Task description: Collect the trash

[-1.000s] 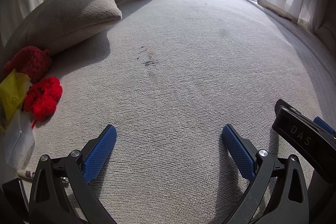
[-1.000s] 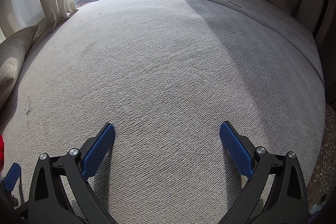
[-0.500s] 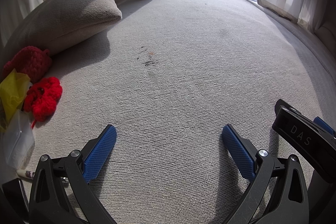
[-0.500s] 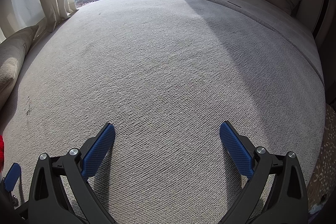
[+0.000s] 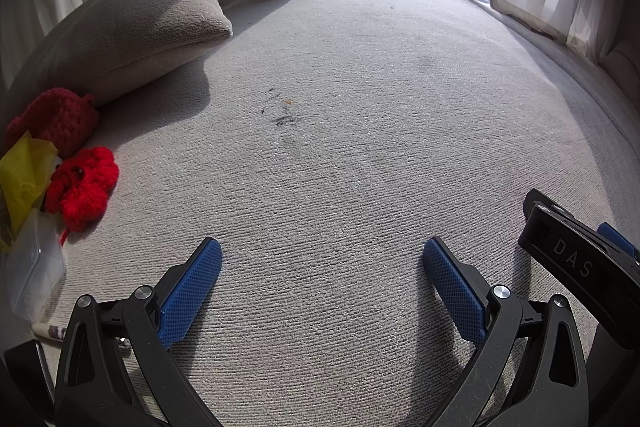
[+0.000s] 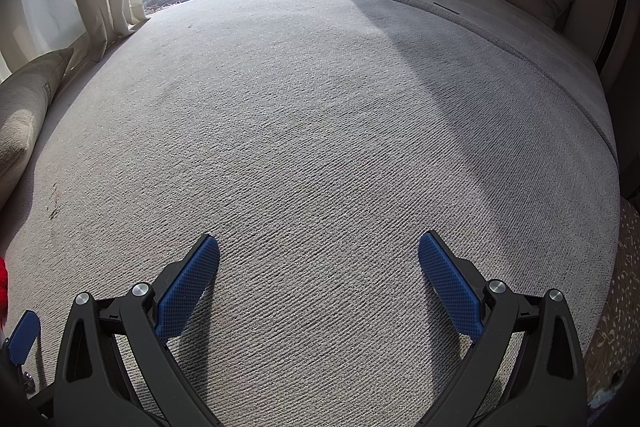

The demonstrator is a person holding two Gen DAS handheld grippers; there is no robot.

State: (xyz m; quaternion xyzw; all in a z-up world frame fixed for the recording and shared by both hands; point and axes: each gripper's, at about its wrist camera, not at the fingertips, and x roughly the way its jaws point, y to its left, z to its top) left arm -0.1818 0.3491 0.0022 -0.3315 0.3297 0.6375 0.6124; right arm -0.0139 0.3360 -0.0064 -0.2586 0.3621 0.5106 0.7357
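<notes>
In the left wrist view the left gripper (image 5: pixel 322 269) hangs low over the pale ribbed cushion surface (image 5: pixel 360 167) with its blue pads spread wide and nothing between them. The likely trash sits at the far left edge: a crumpled yellow wrapper (image 5: pixel 22 179), a clear plastic container (image 5: pixel 34 275) below it, and a small pen-like stick (image 5: pixel 50 330) lying by the gripper's frame. Tangled among these are two red crocheted pieces (image 5: pixel 82 187), which look like keepsakes, not rubbish, so a careless pinch at the wrapper could snag yarn and drag them along. The thin wrapper may also slip from the textured pads, and the container looks too broad for a flat grab; its rim seems the safer hold. A beige pillow (image 5: pixel 132 31) leans close behind and could be nudged. Dark specks (image 5: pixel 284 119) on the fabric are probably too fine to pinch. In the right wrist view the right gripper (image 6: pixel 318 267) is likewise spread and empty above bare fabric, well apart from the pile; only a sliver of red (image 6: pixel 3 283) shows at the left border, so reaching blind across risks knocking into the left tool.
</notes>
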